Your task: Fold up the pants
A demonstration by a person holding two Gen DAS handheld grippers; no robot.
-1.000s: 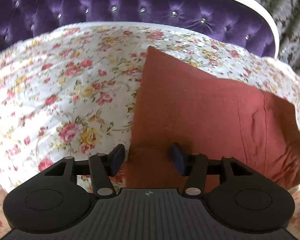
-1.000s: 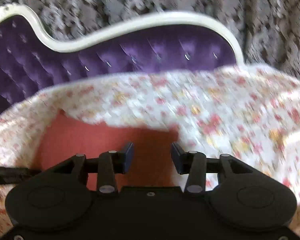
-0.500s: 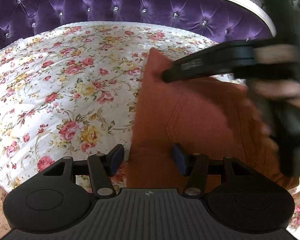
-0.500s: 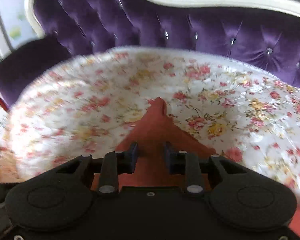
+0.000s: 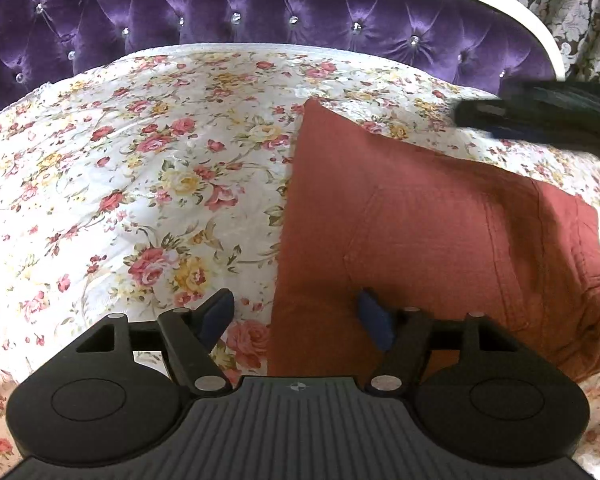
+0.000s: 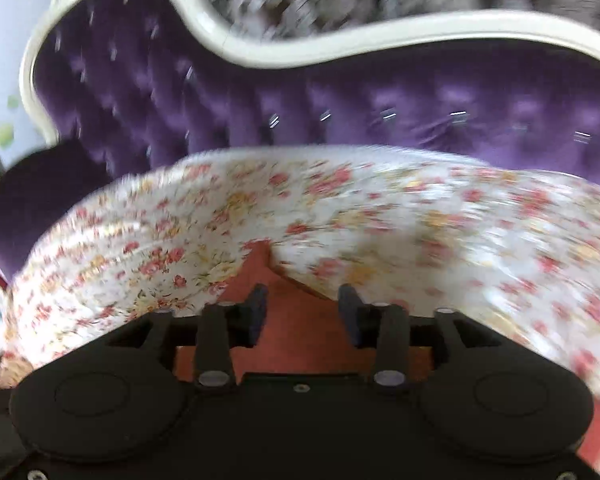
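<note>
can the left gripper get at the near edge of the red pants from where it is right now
Probably yes. The left gripper is open, its jaws having just opened wider, and the edge of the red pants lies between its fingers, nothing covering it.

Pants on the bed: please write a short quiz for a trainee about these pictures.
1. True or false: the left hand-held gripper is shut on the pants.
2. Which colour are the pants? A blue, B rust red, C white.
3. The pants lie on a bedspread with a ____ pattern.

Key: 1 false, its jaws have just been opening and stand wide over the pants' edge, pressing nothing. 2 B. 3 flower.
</note>
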